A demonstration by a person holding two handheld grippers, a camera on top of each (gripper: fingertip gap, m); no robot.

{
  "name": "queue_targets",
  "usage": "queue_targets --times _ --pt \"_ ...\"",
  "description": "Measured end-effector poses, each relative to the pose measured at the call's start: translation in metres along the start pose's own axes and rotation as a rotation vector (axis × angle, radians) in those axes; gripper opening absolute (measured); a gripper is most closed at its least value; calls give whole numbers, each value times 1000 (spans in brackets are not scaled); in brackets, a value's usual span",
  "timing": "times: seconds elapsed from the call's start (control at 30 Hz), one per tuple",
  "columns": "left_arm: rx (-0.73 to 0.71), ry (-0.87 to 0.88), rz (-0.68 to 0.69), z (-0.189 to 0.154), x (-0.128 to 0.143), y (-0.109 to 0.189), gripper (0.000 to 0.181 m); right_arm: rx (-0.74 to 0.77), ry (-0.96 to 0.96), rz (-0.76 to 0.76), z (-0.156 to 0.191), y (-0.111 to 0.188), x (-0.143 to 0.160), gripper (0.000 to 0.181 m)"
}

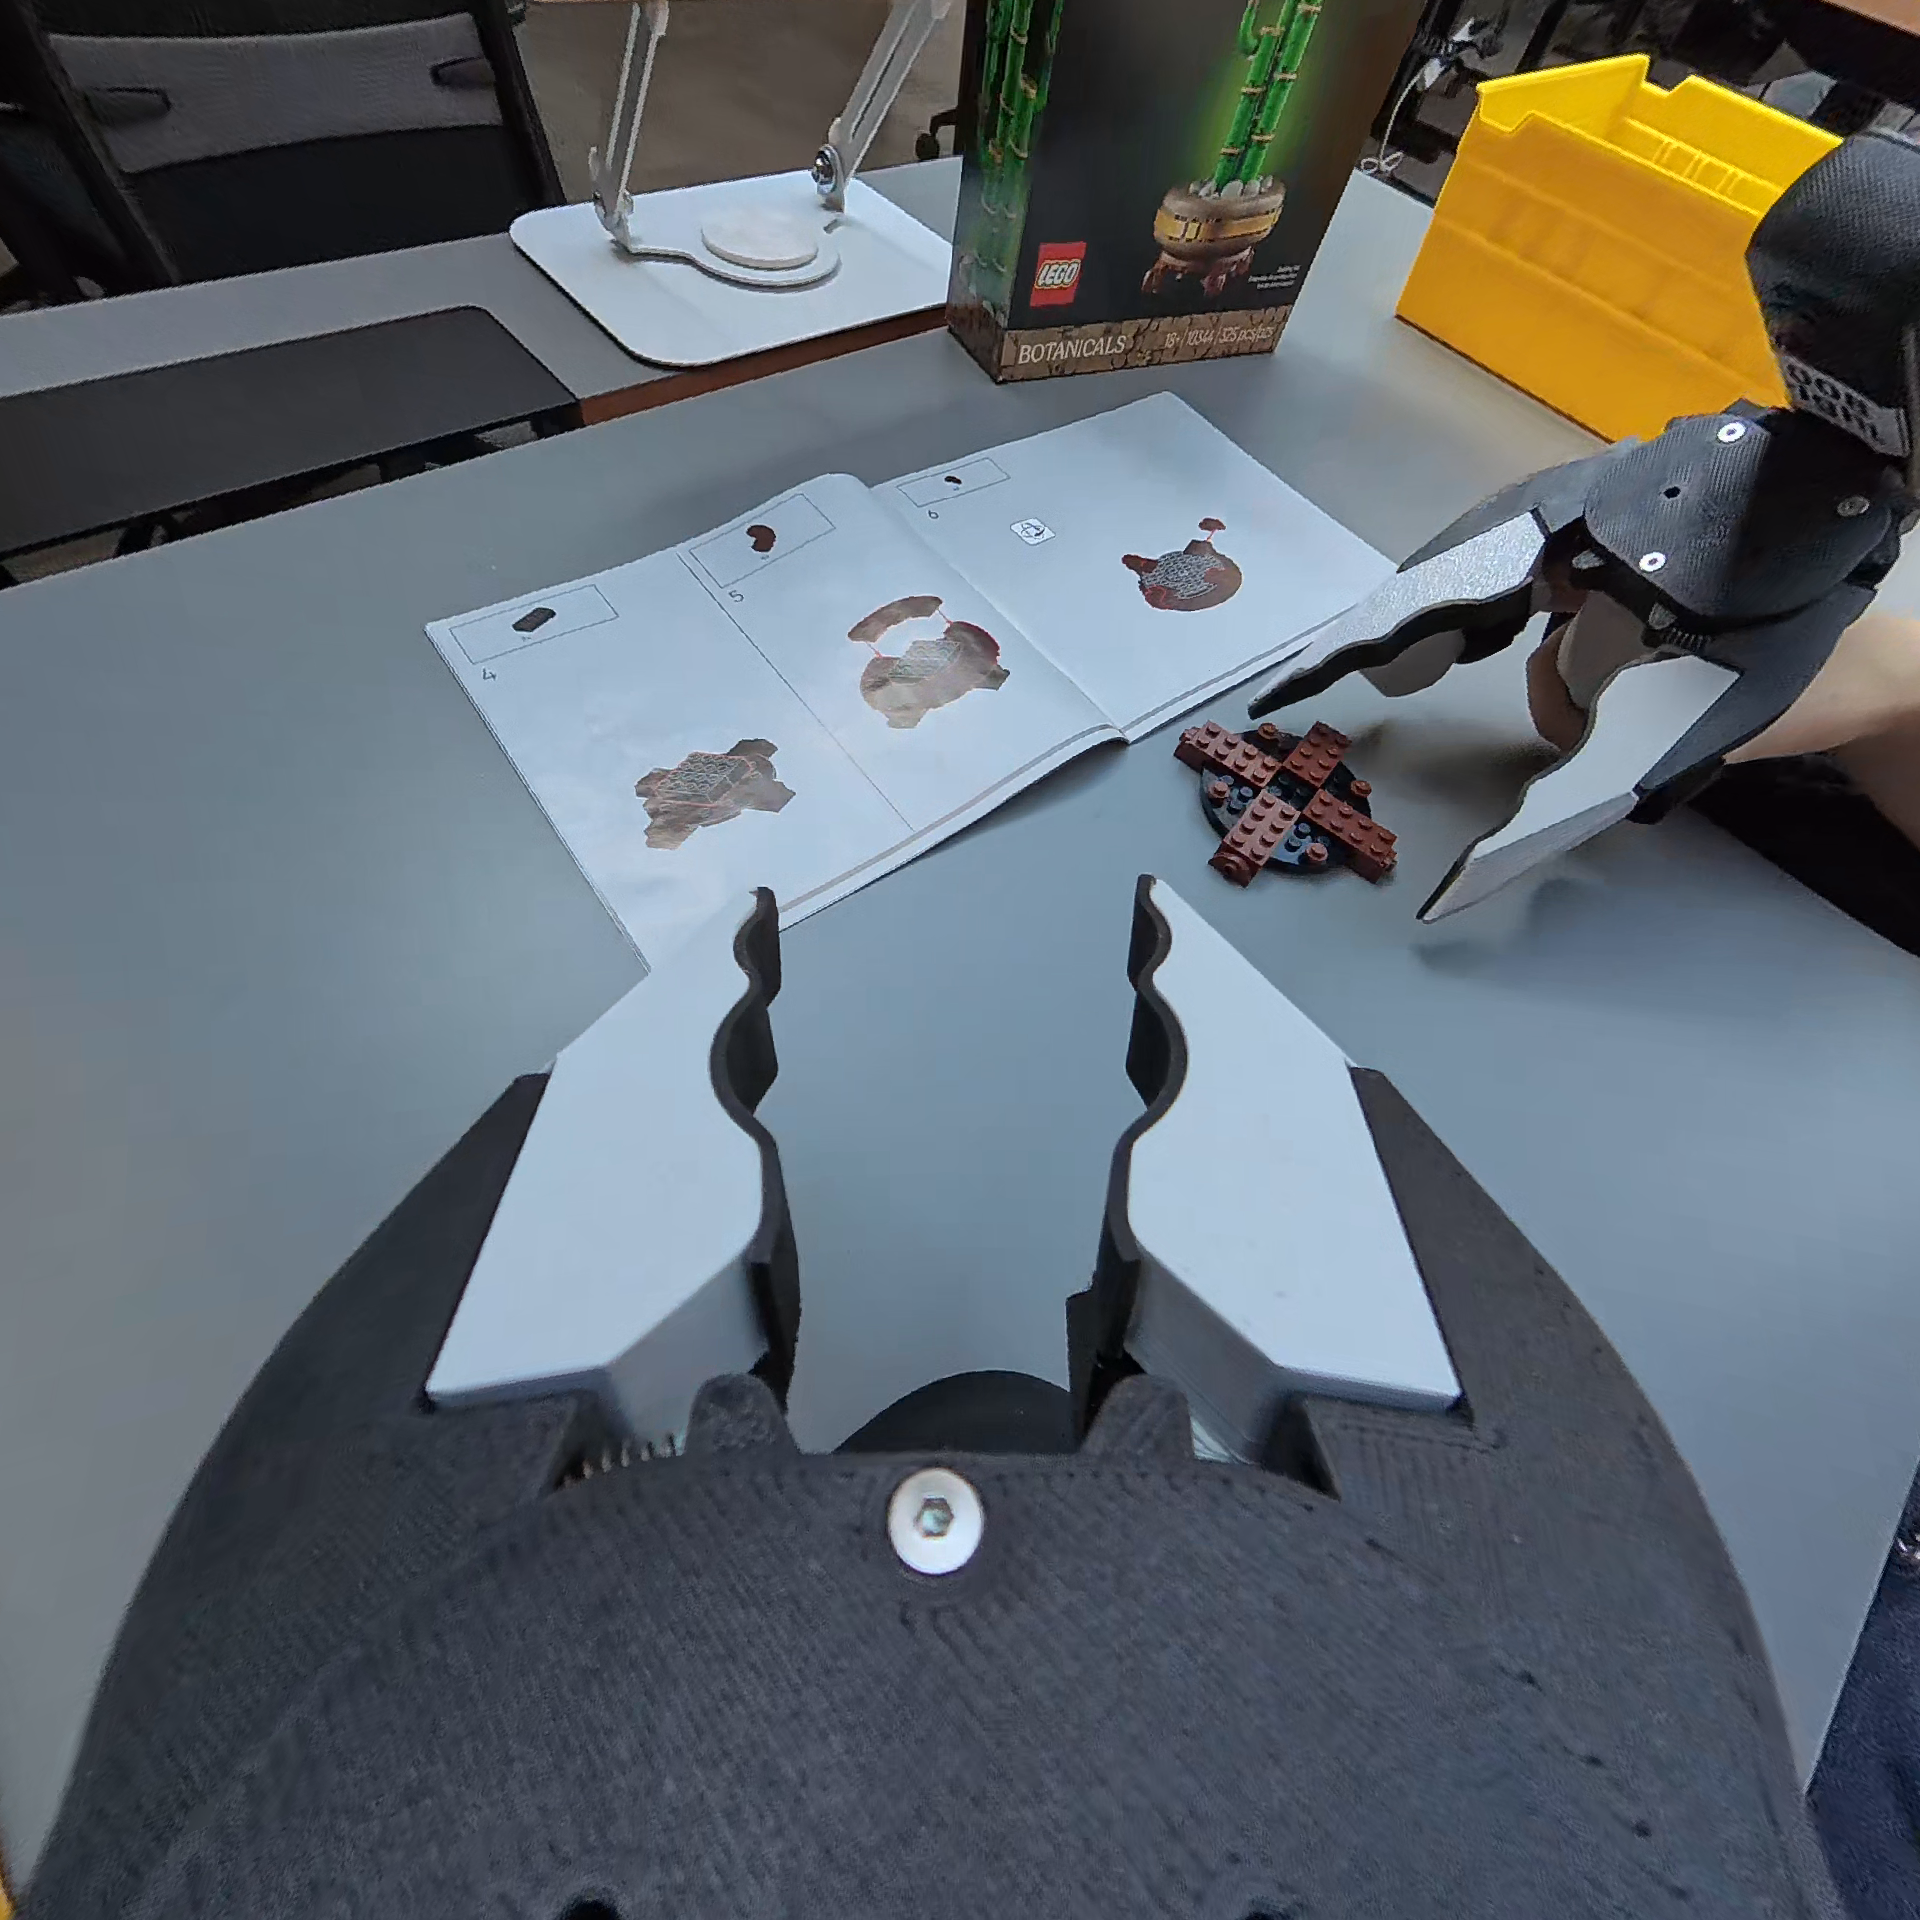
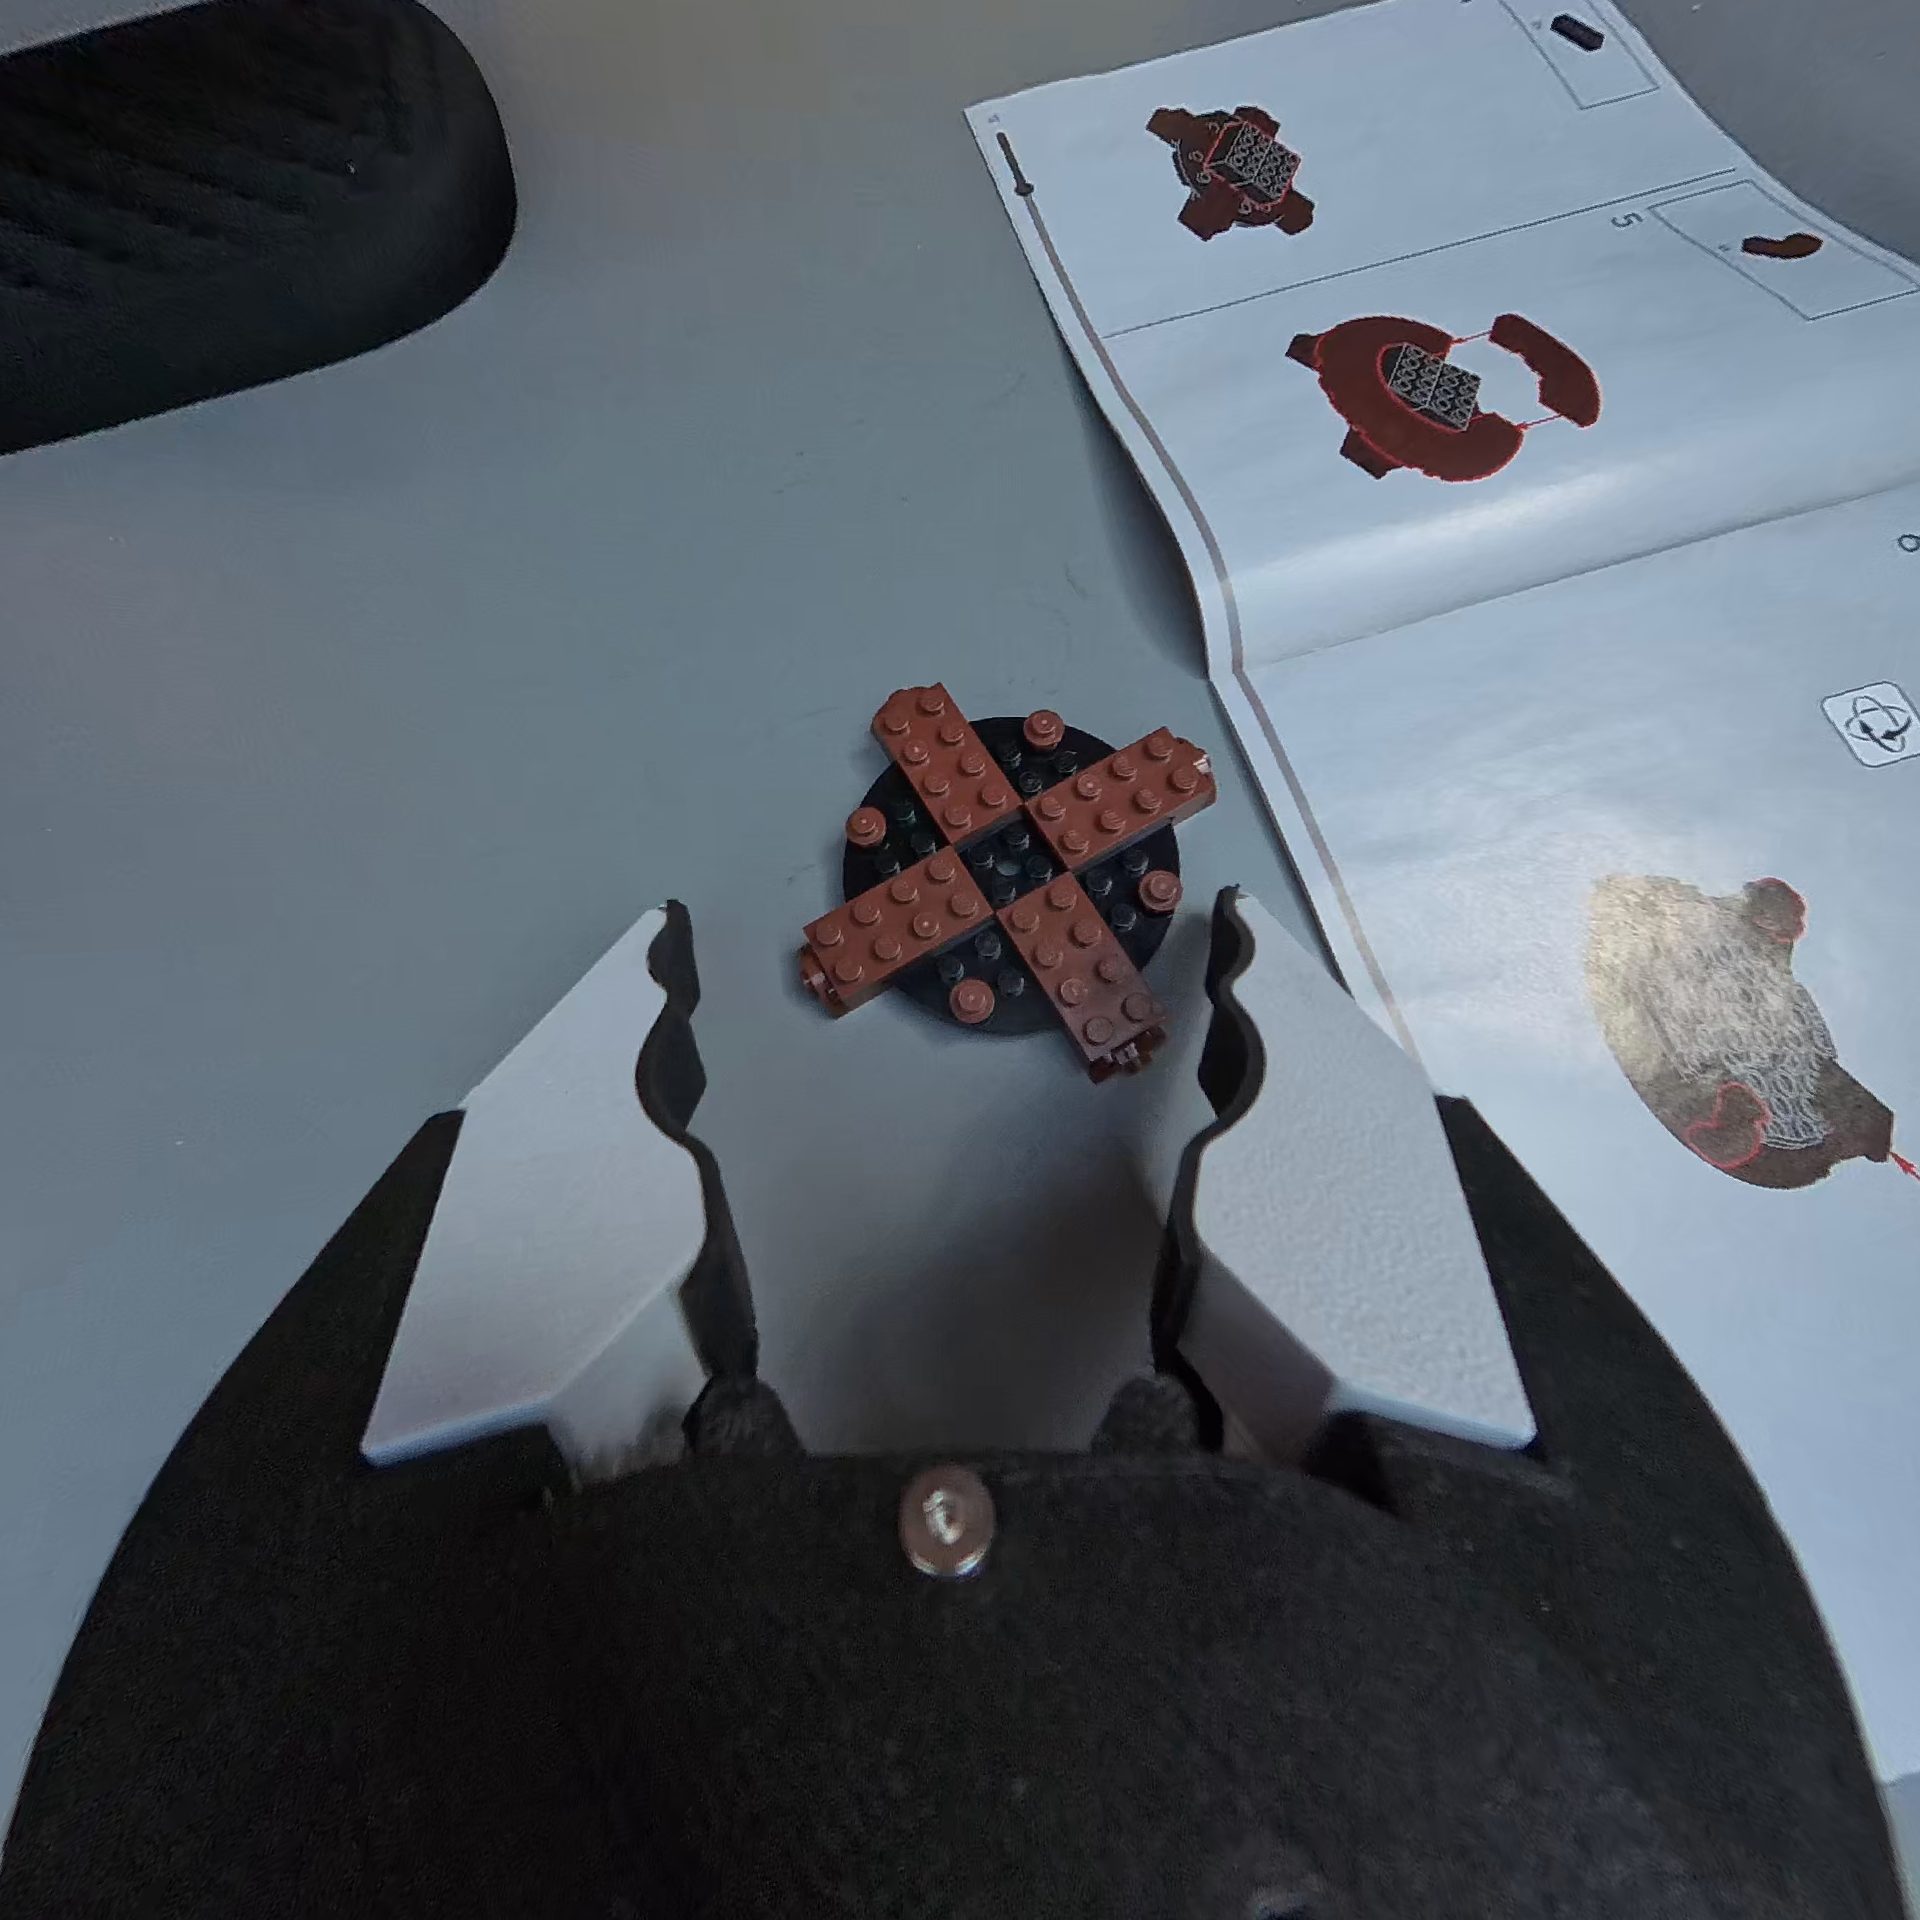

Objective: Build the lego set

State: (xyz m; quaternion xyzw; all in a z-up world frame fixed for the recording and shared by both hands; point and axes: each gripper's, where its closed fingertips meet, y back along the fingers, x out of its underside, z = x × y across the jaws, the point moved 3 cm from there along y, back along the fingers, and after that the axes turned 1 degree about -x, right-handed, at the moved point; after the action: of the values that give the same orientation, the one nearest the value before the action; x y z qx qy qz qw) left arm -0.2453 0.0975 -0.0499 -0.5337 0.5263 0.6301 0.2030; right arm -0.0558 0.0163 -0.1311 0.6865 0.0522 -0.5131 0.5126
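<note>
Right gripper (image 2: 951,914) hangs with its fingers spread apart and empty, the round black Lego plate (image 2: 1006,875) crossed by four brown plates lying just beyond its tips on the grey table (image 2: 416,727). Left gripper (image 1: 954,894), likewise parted, holds nothing. Beside the build lies the open instruction booklet (image 1: 883,665); farther back stand the set's box (image 1: 1143,187) and, seemingly, a yellow bin (image 1: 1590,239).

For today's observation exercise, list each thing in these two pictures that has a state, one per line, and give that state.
Left gripper: open, holding nothing.
Right gripper: open, holding nothing, just short of the model.
Lego model: partly built, flat on the table, brown cross on a black round plate.
Booklet: lying open.
Lego box: standing upright.
Yellow bin: upright; contents hidden.
</note>
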Motion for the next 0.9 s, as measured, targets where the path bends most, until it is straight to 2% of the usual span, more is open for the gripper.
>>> queue_targets --times 0.13,0.2,0.43,0.7,0.8,0.9 --pt "51 68 -27 5 -3 0 63 33 15 17 -4 -2 3 87" --pt "69 77 -10 7 -2 -1 61 40 15 19 -4 -2 2 71" --pt "26 71 -16 24 -7 3 60 -23 74 8 20 -21 -12 71" --pt "-103 37 -48 50 -28 37 58 38 18 2 32 -50 -36 71" --pt "-136 53 -58 59 -31 48 58 46 4 -12 33 -52 -37 72" --pt "-133 79 -64 63 -32 60 58 30 -8 -105 32 -40 -42 84"
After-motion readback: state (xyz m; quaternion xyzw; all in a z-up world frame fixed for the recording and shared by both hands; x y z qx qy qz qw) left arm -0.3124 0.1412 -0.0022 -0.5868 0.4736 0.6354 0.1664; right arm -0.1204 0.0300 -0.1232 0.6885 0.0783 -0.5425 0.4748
